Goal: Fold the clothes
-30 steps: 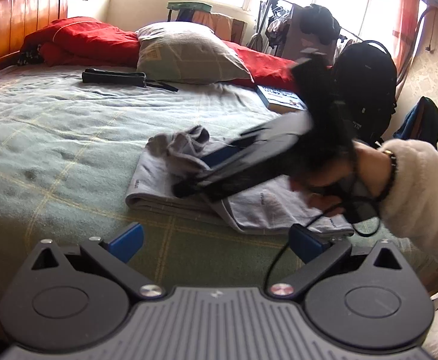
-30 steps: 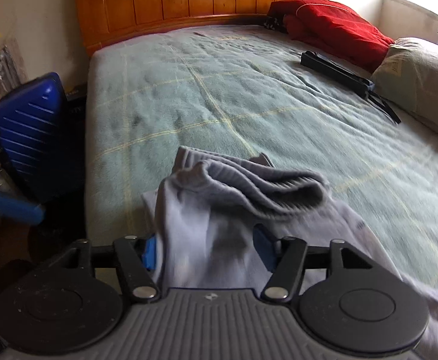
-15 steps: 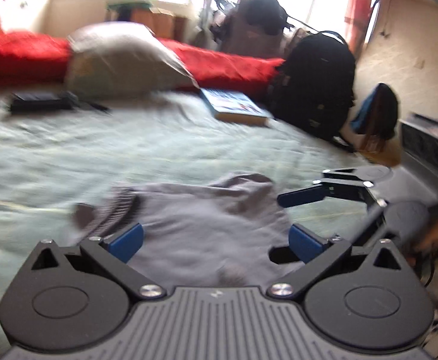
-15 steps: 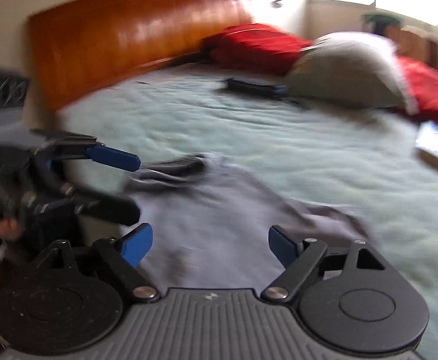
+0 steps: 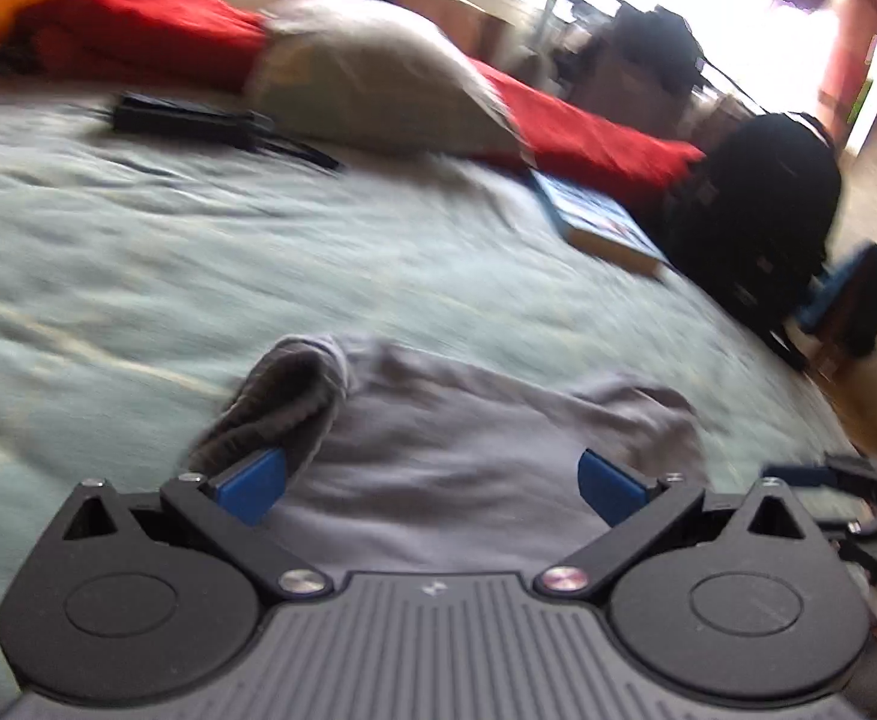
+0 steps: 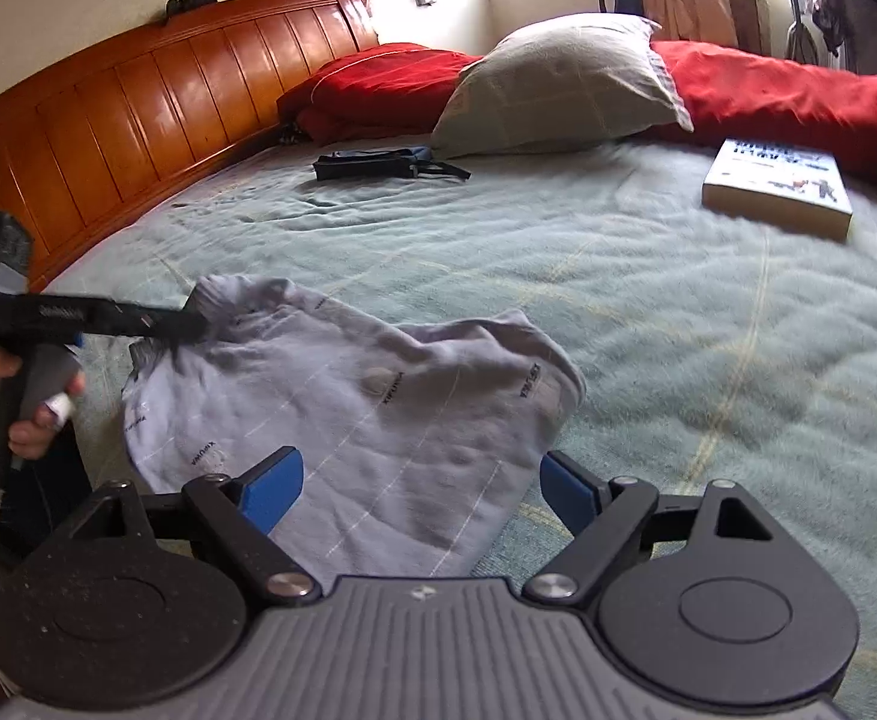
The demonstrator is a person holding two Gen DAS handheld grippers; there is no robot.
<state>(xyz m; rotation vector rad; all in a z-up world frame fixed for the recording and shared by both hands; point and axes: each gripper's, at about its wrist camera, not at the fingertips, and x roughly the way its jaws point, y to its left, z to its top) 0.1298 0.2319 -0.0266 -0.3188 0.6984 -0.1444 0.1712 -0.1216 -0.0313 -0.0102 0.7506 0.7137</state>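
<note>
A pale grey garment (image 6: 348, 408) with small printed logos lies loosely folded near the front edge of the bed. In the blurred left wrist view the garment (image 5: 468, 438) has a ribbed cuff (image 5: 282, 402) bunched at its left. My left gripper (image 5: 432, 483) hovers low over it, jaws wide apart, nothing between them. From the right wrist view, the left gripper (image 6: 189, 324) reaches in from the left, tips at the garment's far left corner, with a hand (image 6: 18, 396) on its grip. My right gripper (image 6: 420, 489) is open over the garment's near edge.
On the green bedspread (image 6: 648, 312) lie a book (image 6: 780, 186) at right and a black pouch (image 6: 372, 165) further back. A grey pillow (image 6: 558, 90) and red blanket (image 6: 768, 84) are behind. Wooden headboard (image 6: 138, 126) on the left. A black backpack (image 5: 762, 210) leans by the bed's right side.
Both grippers have swung round to face the garment from the bed's front edge. The right gripper's jaws have widened. The garment now lies flatter, and the left gripper has come to its left corner.
</note>
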